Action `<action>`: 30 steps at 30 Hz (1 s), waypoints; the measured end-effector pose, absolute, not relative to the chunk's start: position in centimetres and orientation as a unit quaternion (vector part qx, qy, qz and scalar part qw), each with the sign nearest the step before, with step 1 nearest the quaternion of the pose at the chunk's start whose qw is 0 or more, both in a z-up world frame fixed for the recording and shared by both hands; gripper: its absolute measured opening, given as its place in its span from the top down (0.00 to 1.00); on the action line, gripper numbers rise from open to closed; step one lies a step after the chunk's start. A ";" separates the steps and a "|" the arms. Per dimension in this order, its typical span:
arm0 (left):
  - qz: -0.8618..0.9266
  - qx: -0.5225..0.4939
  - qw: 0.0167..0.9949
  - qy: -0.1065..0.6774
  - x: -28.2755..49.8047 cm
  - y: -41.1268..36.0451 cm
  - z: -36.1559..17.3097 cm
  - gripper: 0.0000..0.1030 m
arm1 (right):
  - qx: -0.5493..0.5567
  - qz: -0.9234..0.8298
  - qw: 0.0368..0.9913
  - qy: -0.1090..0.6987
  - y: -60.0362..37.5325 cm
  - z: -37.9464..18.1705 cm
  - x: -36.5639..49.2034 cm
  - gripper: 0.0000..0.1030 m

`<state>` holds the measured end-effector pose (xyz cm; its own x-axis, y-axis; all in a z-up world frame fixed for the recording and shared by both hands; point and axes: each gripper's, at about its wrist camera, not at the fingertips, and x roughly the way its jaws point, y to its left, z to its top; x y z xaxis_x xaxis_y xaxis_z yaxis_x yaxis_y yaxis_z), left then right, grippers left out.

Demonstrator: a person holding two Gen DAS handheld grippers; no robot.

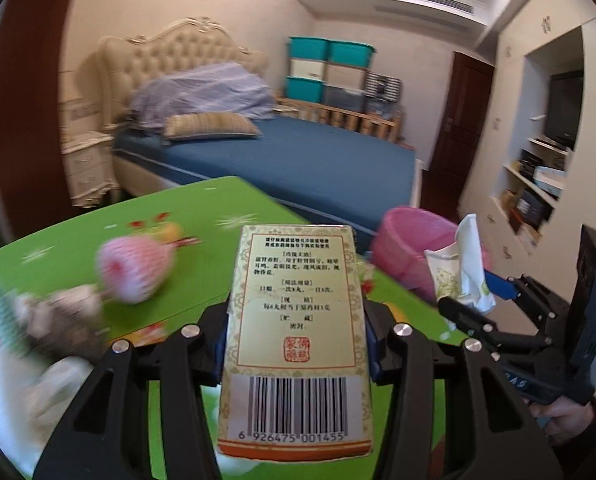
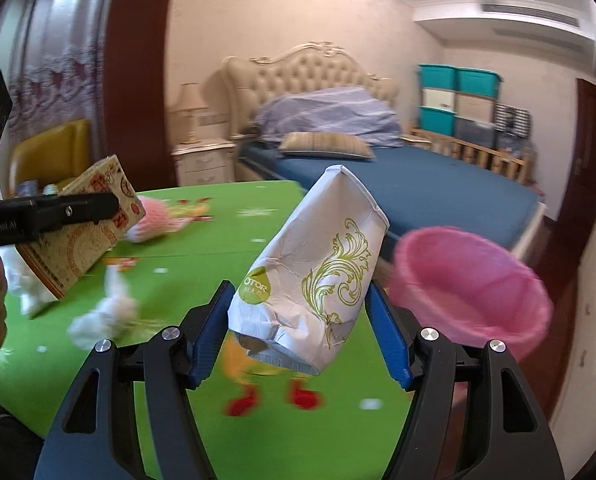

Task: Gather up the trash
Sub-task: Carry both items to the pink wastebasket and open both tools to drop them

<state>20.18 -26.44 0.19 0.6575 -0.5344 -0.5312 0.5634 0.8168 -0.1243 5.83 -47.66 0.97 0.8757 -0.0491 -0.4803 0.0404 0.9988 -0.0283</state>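
Trash is riding in both hands above the green bench (image 2: 202,240). The left tongs (image 1: 296,344) are pinching a cream medicine box (image 1: 296,332) across its narrow sides; its long axis is running straight out from the tongs toward the upper middle of the frame, barcode end nearest the camera. The right tongs (image 2: 298,320) are squeezing a crumpled white paper packet (image 2: 318,264) at its lower part, long axis leaning up and slightly right, folded tip pointing at the bed beyond. The pink bin (image 2: 474,284) is sitting at the right of the right wrist view, just beside the packet and lower, its mouth open upward; the right hand is judged nearer to it. In the left wrist view the bin (image 1: 410,240) is lying right of the box. A pink foam net (image 1: 134,272) and white crumpled tissue (image 2: 102,316) are lying on the bench, waiting.
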 end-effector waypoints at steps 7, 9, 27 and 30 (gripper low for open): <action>-0.368 0.040 0.879 0.302 24.2 -37.5 -0.2 0.53 | 0.002 -0.089 0.964 0.250 -55.8 -0.3 6.1 0.38; -0.384 0.043 0.870 0.306 25.5 -40.8 -0.4 0.53 | 0.015 -0.104 0.961 0.254 -58.3 -0.9 6.5 0.38; -0.436 0.030 0.824 0.360 33.2 -62.5 -2.8 0.51 | 0.035 -0.126 0.954 0.268 -68.1 -3.1 10.1 0.35; -0.413 0.024 0.842 0.346 33.6 -62.3 -2.6 0.15 | 0.029 -0.130 0.952 0.276 -68.0 -3.6 10.7 0.17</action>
